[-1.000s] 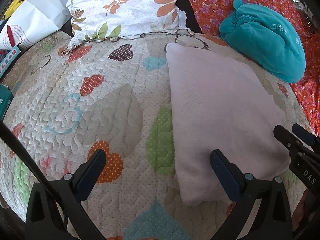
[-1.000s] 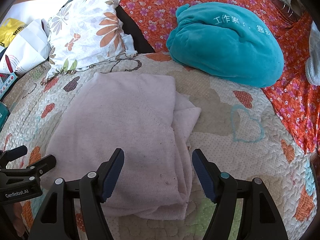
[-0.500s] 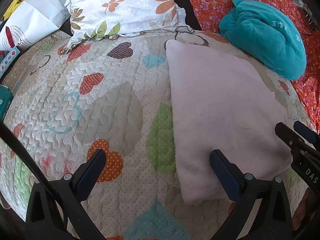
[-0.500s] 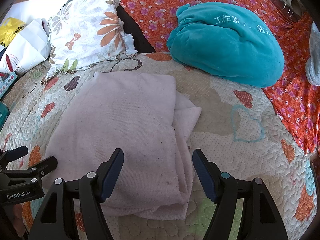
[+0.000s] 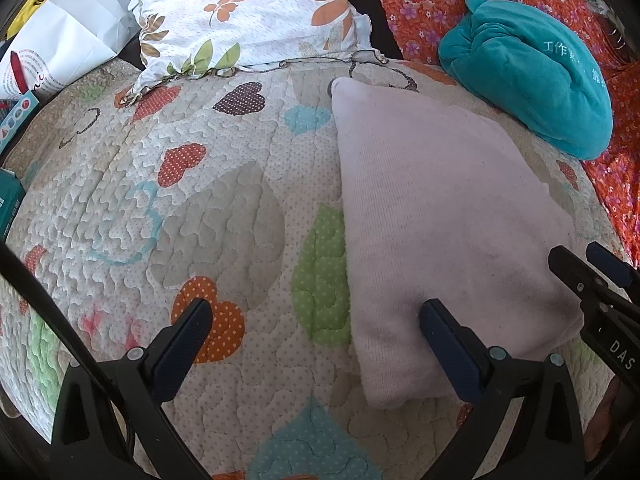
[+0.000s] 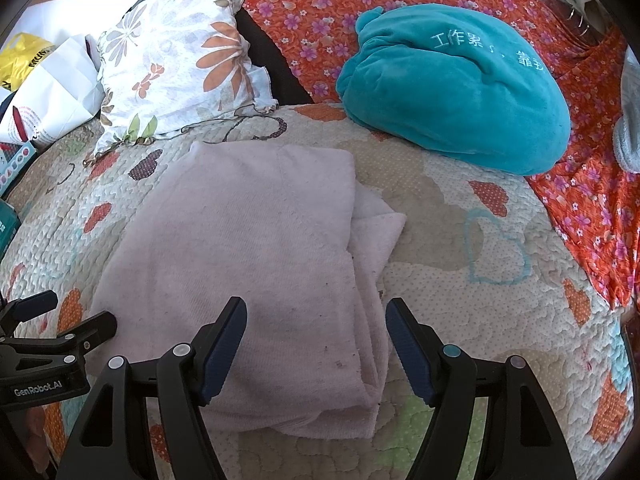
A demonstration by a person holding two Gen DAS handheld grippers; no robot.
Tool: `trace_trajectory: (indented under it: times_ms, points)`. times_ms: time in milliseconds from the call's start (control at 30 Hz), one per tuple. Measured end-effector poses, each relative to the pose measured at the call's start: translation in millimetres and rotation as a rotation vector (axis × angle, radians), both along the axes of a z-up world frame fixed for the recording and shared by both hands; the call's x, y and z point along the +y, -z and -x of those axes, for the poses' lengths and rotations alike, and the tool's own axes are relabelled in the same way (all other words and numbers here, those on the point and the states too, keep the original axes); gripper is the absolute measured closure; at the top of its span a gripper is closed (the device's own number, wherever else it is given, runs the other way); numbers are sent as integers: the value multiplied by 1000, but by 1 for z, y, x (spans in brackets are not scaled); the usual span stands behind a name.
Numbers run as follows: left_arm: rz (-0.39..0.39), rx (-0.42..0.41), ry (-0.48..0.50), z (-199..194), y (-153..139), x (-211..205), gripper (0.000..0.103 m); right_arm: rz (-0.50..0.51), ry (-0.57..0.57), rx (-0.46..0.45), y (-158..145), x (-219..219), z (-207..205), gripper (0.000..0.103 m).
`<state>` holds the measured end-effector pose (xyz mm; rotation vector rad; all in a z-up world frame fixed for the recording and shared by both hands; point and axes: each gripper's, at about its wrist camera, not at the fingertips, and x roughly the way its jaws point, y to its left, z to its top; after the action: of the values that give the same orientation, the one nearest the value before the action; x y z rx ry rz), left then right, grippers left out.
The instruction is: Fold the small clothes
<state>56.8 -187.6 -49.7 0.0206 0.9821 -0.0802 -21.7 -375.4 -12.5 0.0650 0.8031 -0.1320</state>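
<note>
- The pink garment (image 6: 240, 248) is lying folded flat on the heart-print quilt (image 5: 160, 208), roughly in the middle of the bed, with a lower layer sticking out past its right edge.
- The left gripper (image 5: 316, 324) is held low over the quilt, pointing toward the head of the bed. Its jaws are spread wide with nothing between them. The right-side finger (image 5: 444, 336) sits over the near left corner of the garment and the other finger is over bare quilt; I can't tell if either is touching.
- The right gripper (image 6: 316, 324) is also held low and pointing the same way, over the garment's near right part. Its jaws are wide apart too and holding nothing. One finger is over the top layer, the other out past the stacked right edges.
- The two tools sit side by side at the near edge of the garment, close but apart, and each one shows up at the edge of the other's camera.
- Behind the garment there's a flowered pillow (image 6: 176, 68) on the left and a teal plush cushion (image 6: 456, 100) on the right, resting partly on an orange floral cloth (image 6: 304, 4).
- A white paper bag (image 5: 68, 44) is off past the quilt's far left corner.
</note>
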Motion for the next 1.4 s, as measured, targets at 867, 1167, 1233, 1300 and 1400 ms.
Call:
trace_trajectory:
  times_ms: [867, 1167, 1233, 1300, 1400]
  points:
    - [12, -3, -8, -2, -3, 0, 0, 10, 3, -31, -9, -3, 1, 25]
    - [24, -27, -26, 0, -7, 4, 0, 11, 2, -32, -9, -3, 2, 24]
    - [33, -38, -26, 0, -10, 4, 0, 11, 2, -32, -9, -3, 1, 24]
    - [40, -41, -23, 1, -11, 4, 0, 10, 3, -33, -10, -3, 1, 24]
    - [37, -40, -20, 1, -11, 3, 0, 9, 4, -32, -11, -3, 1, 23]
